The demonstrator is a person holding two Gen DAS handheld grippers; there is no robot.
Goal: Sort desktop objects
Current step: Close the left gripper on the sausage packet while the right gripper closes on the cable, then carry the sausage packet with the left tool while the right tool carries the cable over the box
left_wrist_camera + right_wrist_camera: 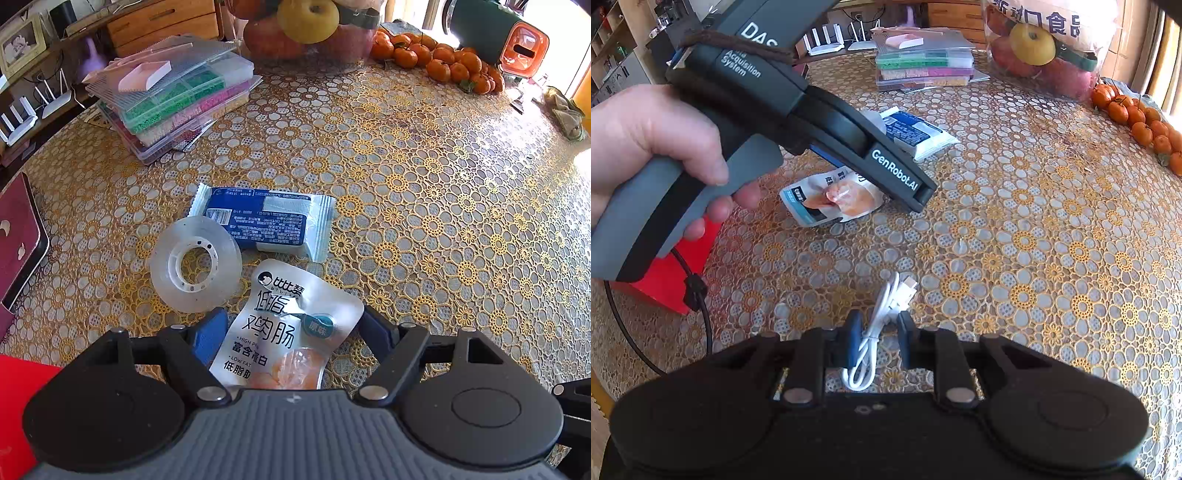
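A silver sausage pouch [291,317] lies on the floral tablecloth [424,206], and my left gripper [293,332] stands open with one blue pad on each side of it. Just beyond are a clear tape roll [195,264] and a blue-and-white wrapped packet [262,219]. My right gripper [880,334] is low over the near table, its fingers drawn in on a coiled white USB cable [882,314]. In the right wrist view, a hand [646,147] holds the left gripper's housing [894,173] above the pouch [831,199] and partly hides the packet [919,134].
Stacked clear bead boxes [173,99] sit at the back left, with a bag of apples [306,26] and a row of tangerines [439,62] behind. A green-and-orange appliance [495,33] stands far right. A red box [672,273] and a dark red book [18,236] lie at the left edge.
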